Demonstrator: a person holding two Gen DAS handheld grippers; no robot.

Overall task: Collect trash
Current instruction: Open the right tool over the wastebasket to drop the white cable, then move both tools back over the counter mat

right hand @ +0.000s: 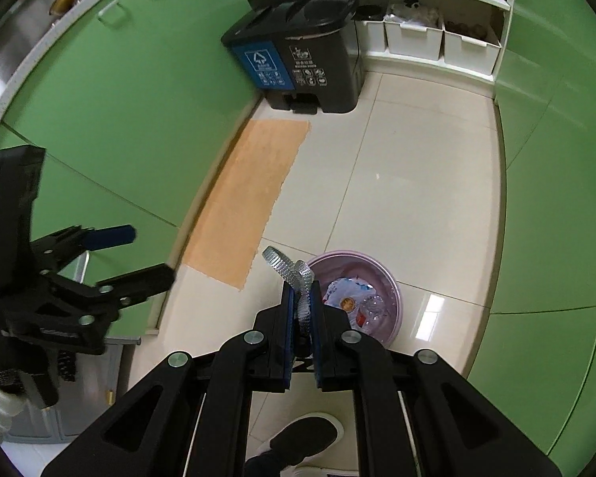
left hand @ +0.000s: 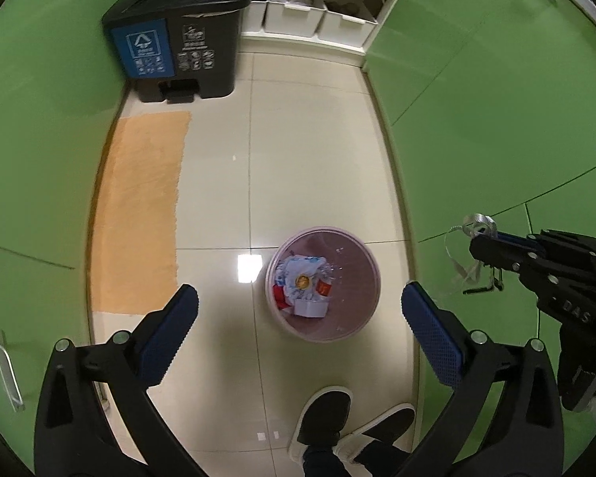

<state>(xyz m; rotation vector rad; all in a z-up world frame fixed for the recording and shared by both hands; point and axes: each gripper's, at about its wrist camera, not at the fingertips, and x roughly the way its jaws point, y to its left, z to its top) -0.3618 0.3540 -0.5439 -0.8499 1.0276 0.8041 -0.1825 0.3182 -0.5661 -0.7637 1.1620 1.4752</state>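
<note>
Holding a shiny silver ribbon (right hand: 298,278) in our closed right claw (right hand: 302,338), we hang above the pink bin (right hand: 391,282). It's light and floppy. Left claw (left hand: 300,334) gapes empty.

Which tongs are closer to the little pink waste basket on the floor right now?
Left, slightly, though it's close. The left tongs hang open directly above the pink basket; the right tongs, shut on silver ribbon, hover beside its rim.

Bright, even overhead light; white glare patches shine on the glossy floor (left hand: 318,139) beside the pink bin (left hand: 361,278). Fisheye bends the green cabinets (left hand: 476,99) and darkens corners. Far shelves look slightly soft.
</note>
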